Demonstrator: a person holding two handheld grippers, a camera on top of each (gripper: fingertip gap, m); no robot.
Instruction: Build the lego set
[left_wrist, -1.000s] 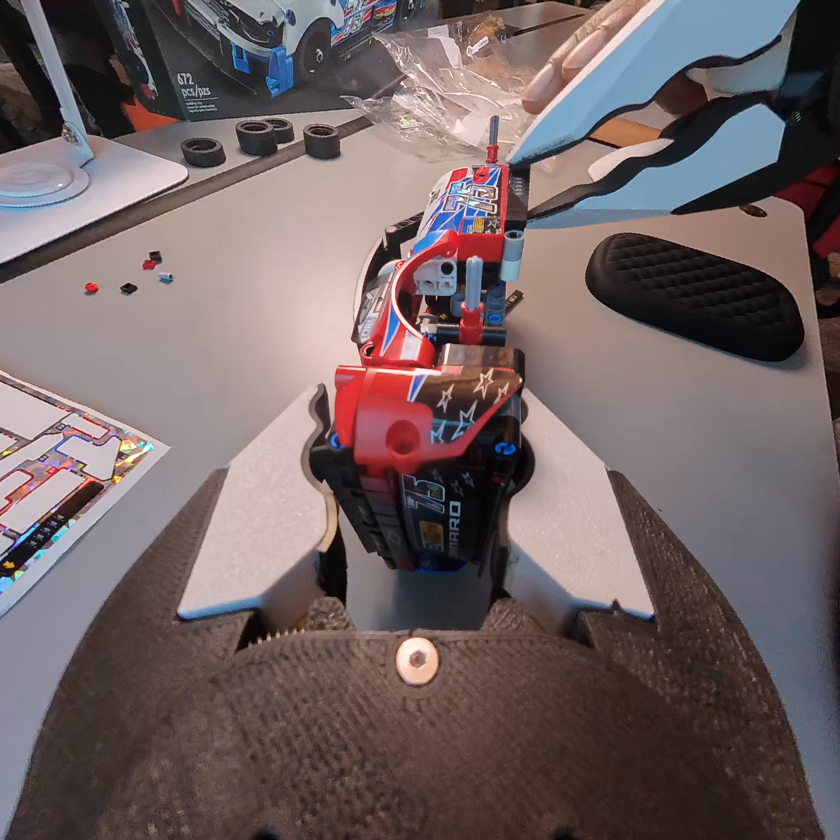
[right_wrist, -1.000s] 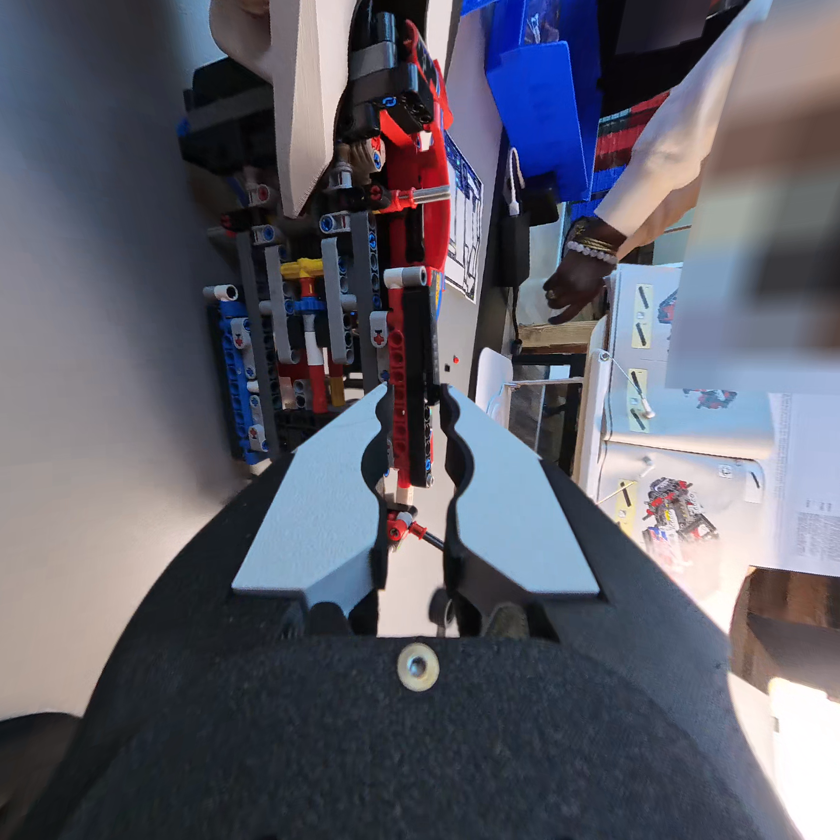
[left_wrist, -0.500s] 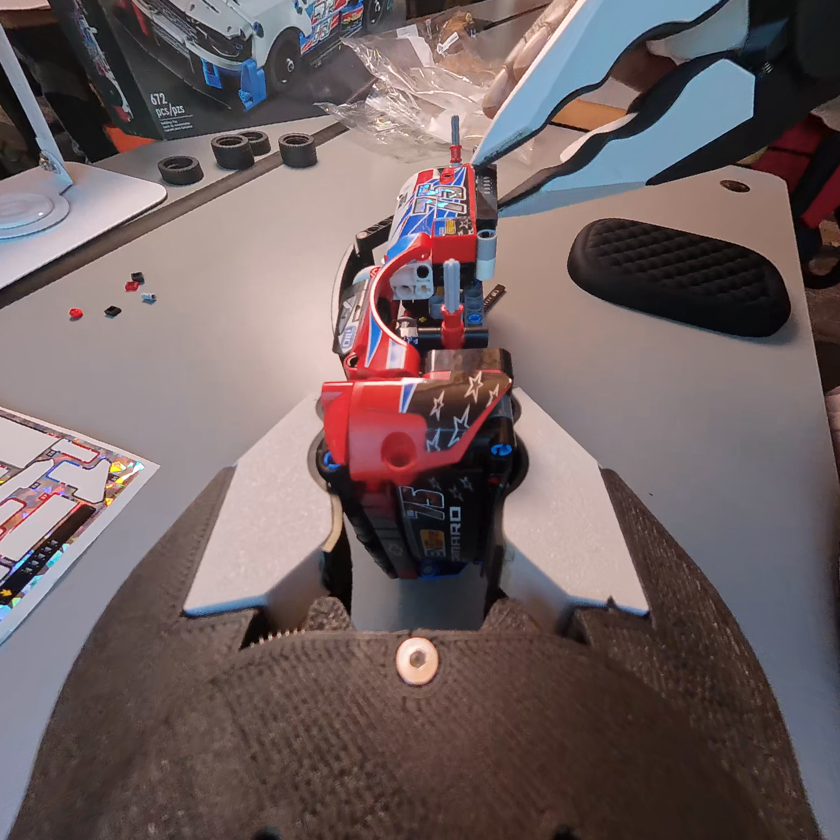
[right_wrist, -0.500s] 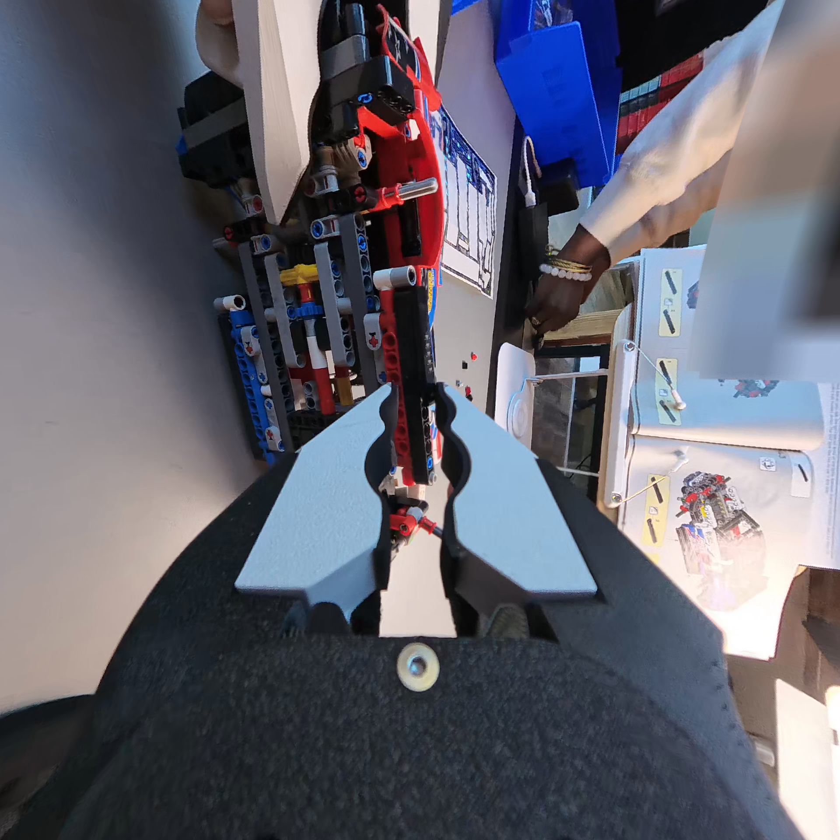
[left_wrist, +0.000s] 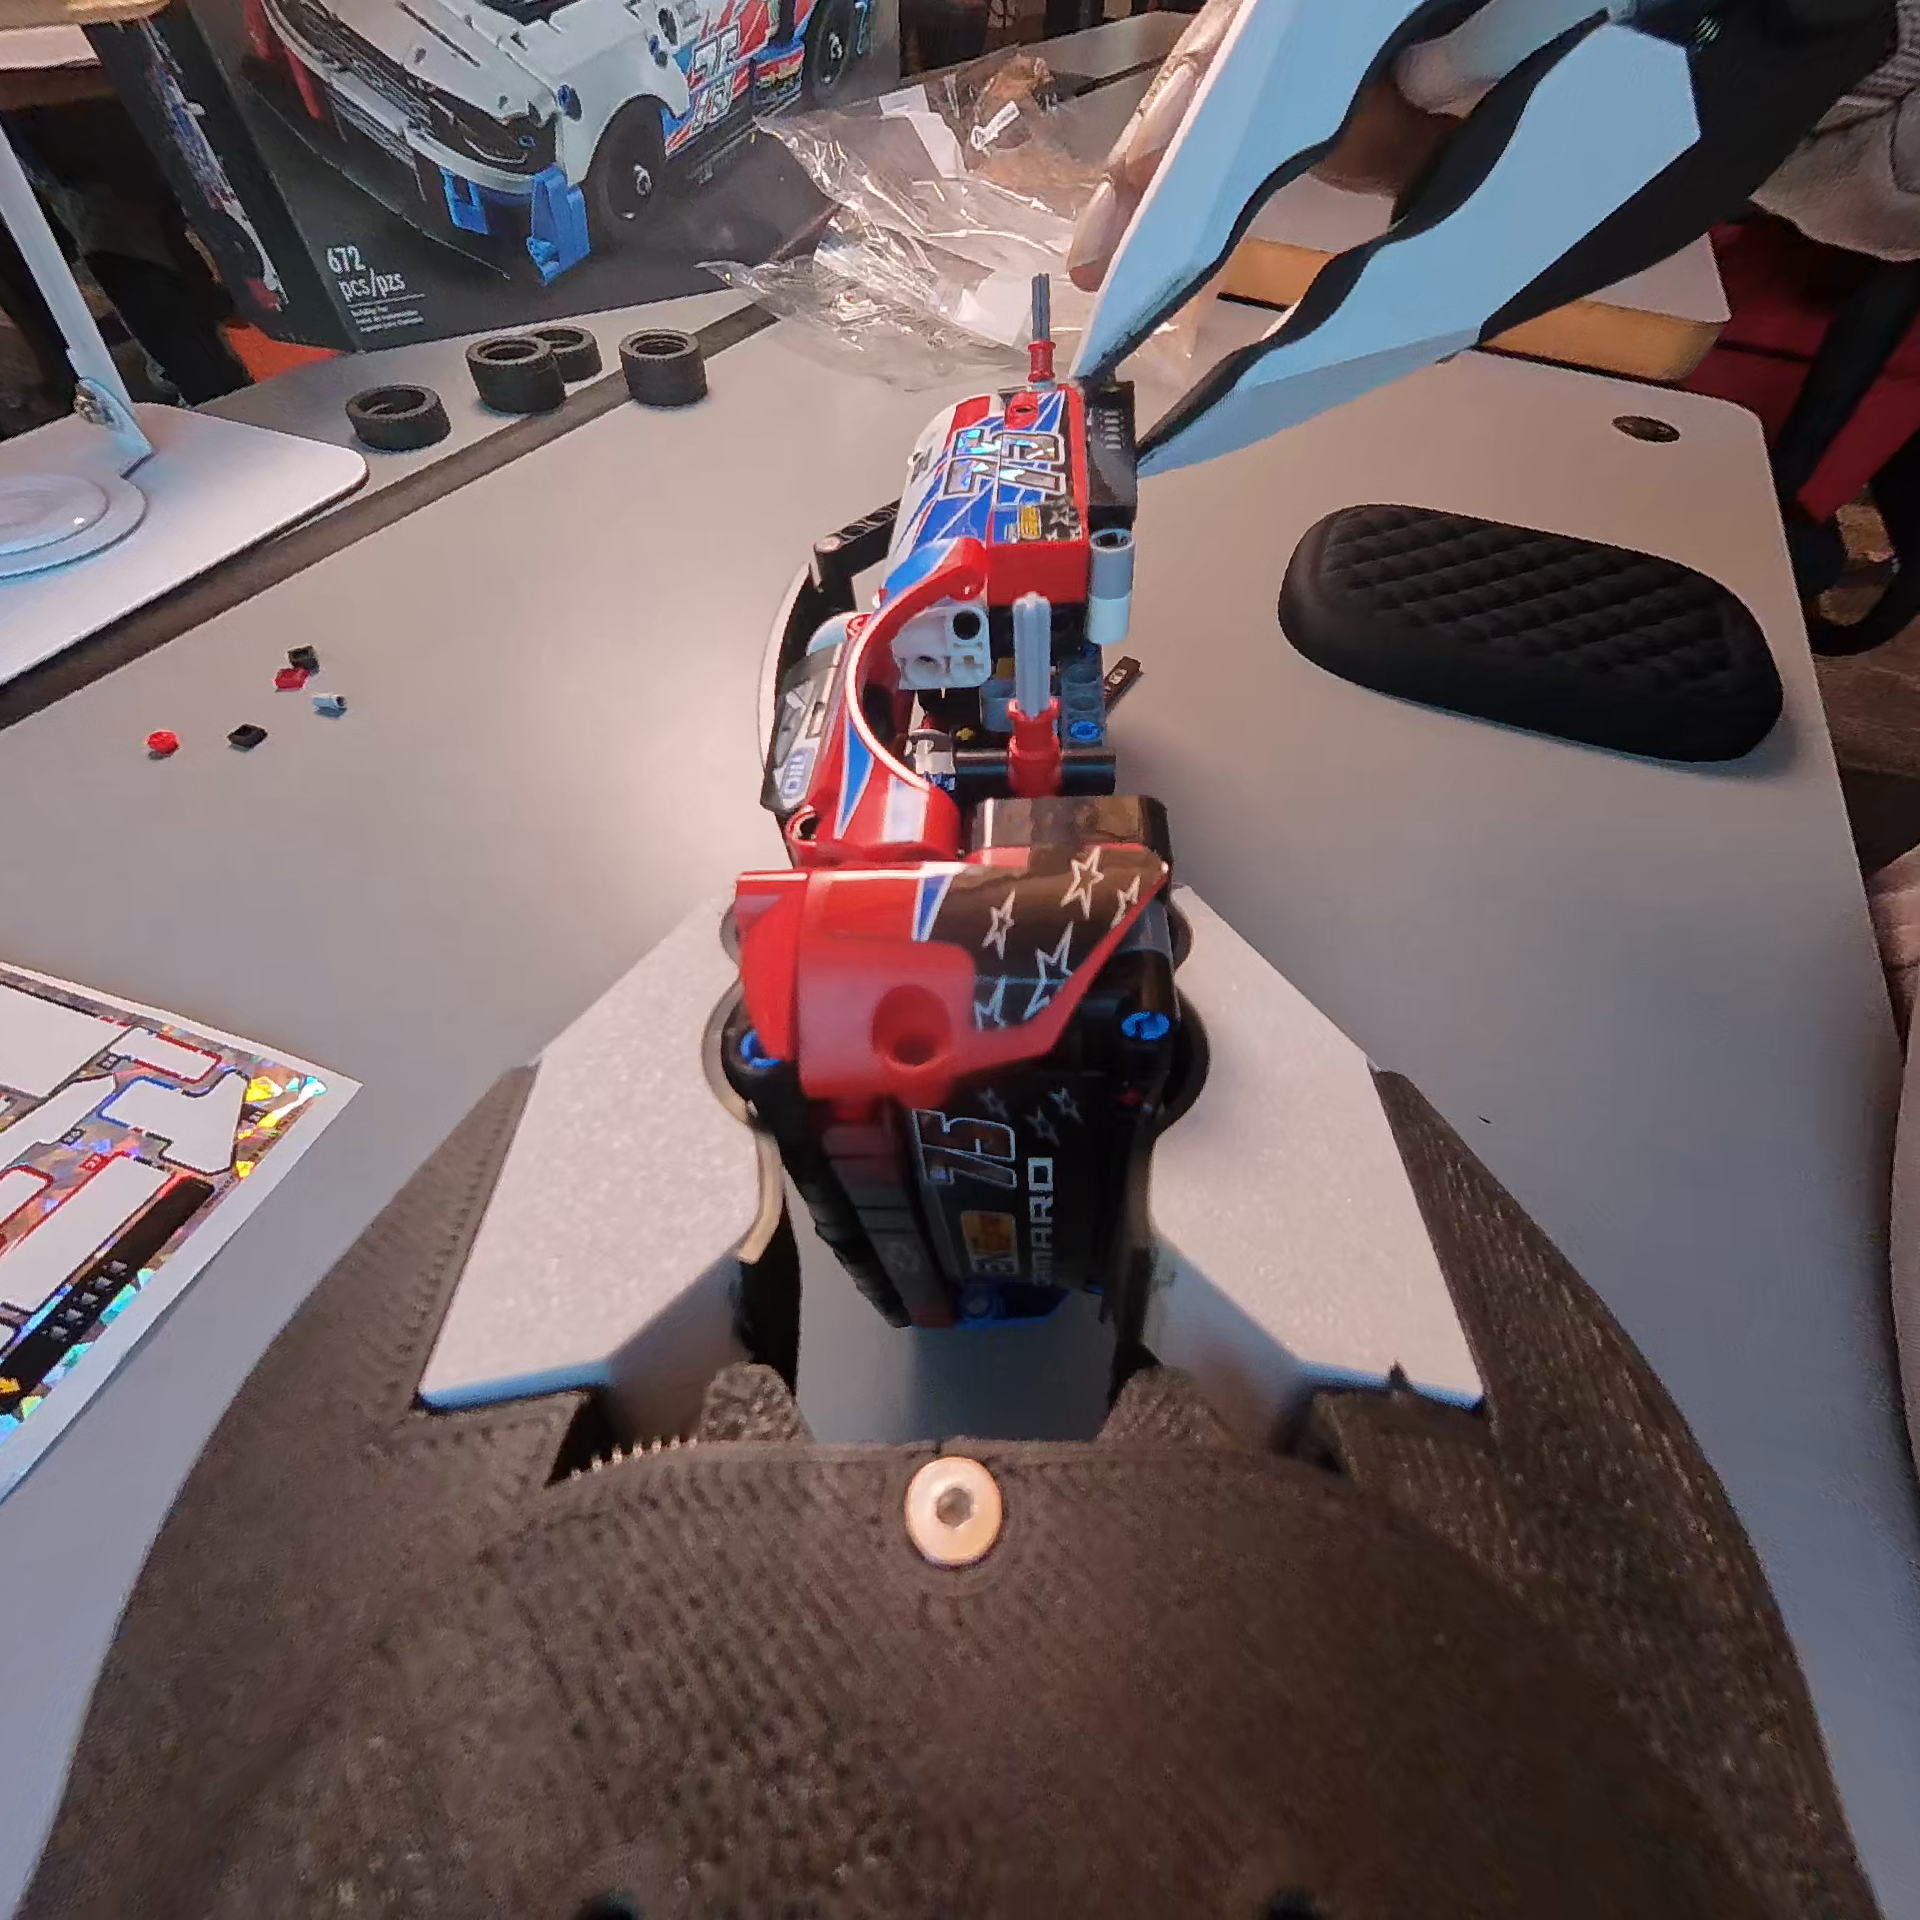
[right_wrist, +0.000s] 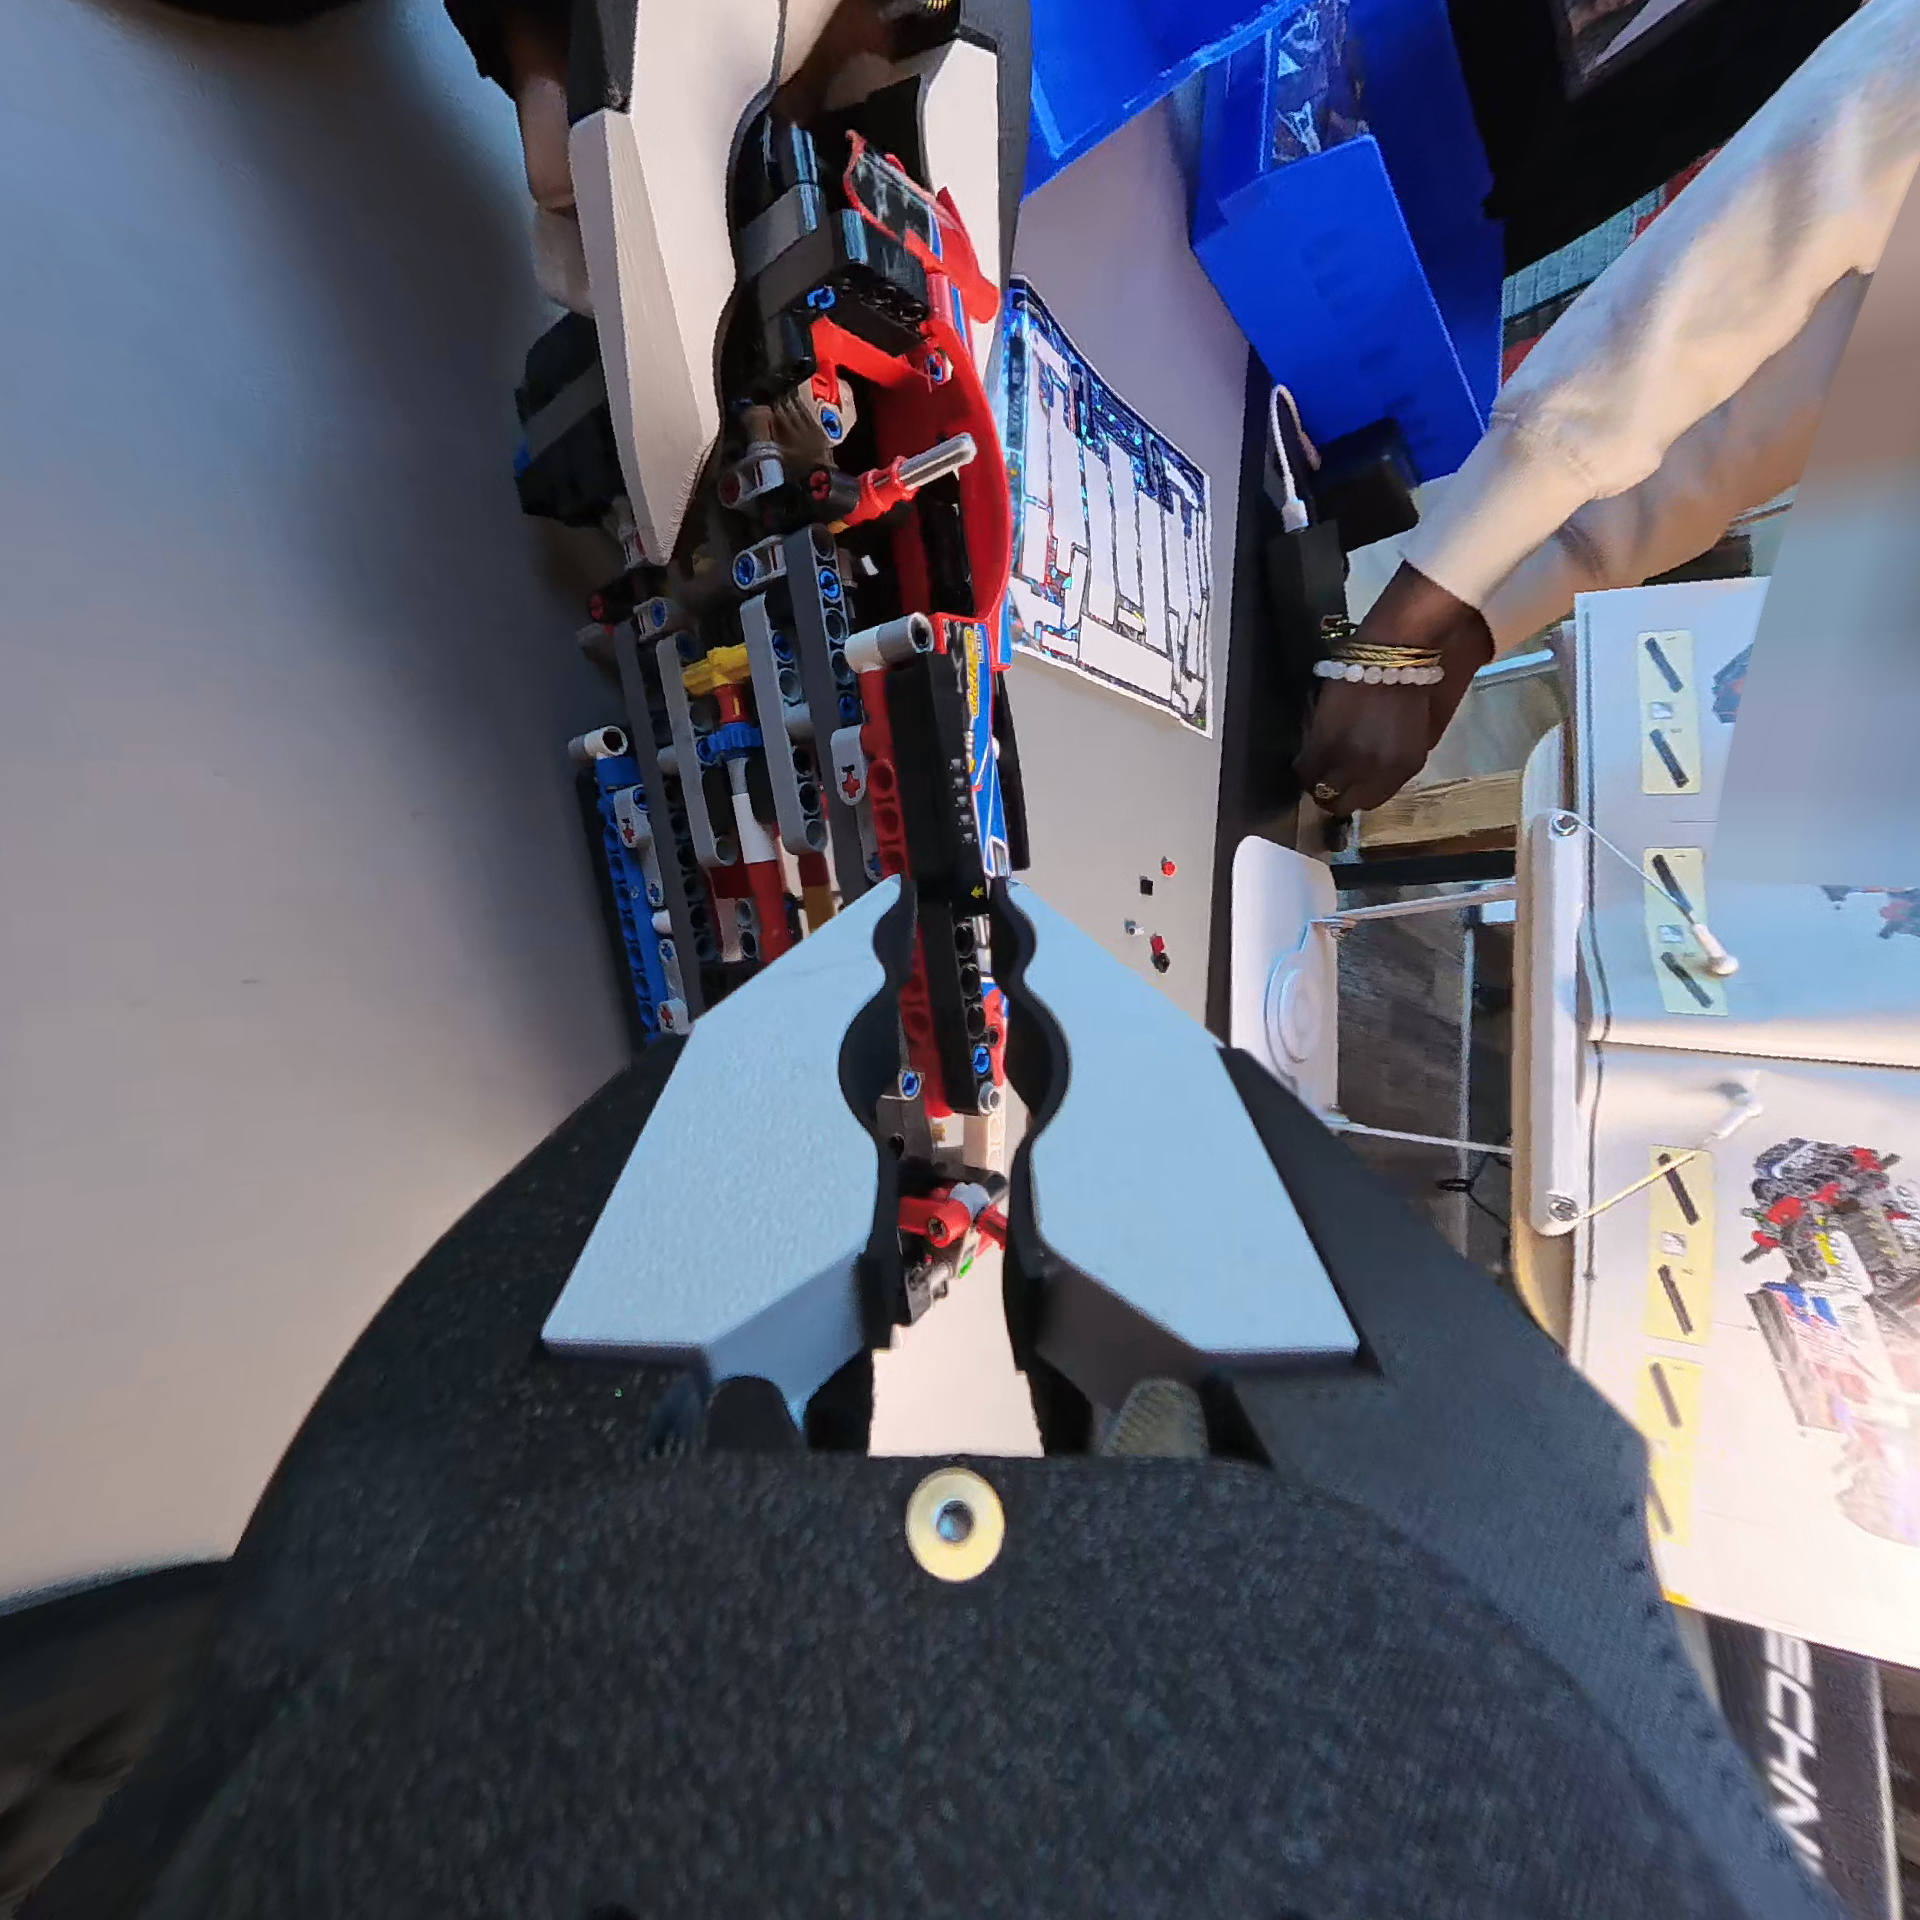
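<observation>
A half-built red, black and blue lego car (left_wrist: 966, 831) stands on its side on the grey table (left_wrist: 520, 831). My left gripper (left_wrist: 951, 997) is shut on its near end, the red and black starred panels. My right gripper (left_wrist: 1107, 405) comes in from the upper right and is shut on the far end. In the right wrist view my right gripper (right_wrist: 951, 904) clamps the red and black beams of the car (right_wrist: 831, 727), whose underside of grey and blue beams shows. The left gripper (right_wrist: 831, 208) holds the far end there.
Several black tyres (left_wrist: 520, 374) lie at the back left by the set's box (left_wrist: 468, 156). Small loose pieces (left_wrist: 281, 696) and a sticker sheet (left_wrist: 114, 1164) lie left. A black pad (left_wrist: 1527, 634) is right. A plastic bag (left_wrist: 925, 239) is behind. A person's hand (right_wrist: 1361, 727) and an instruction booklet (right_wrist: 1766, 1247) are nearby. One gripper's finger ends stand about 9 cm off the other's.
The car has shifted slightly between both grippers, and both views have swung a little. Both grips stay shut on the car. The person's hand in the background has moved.
</observation>
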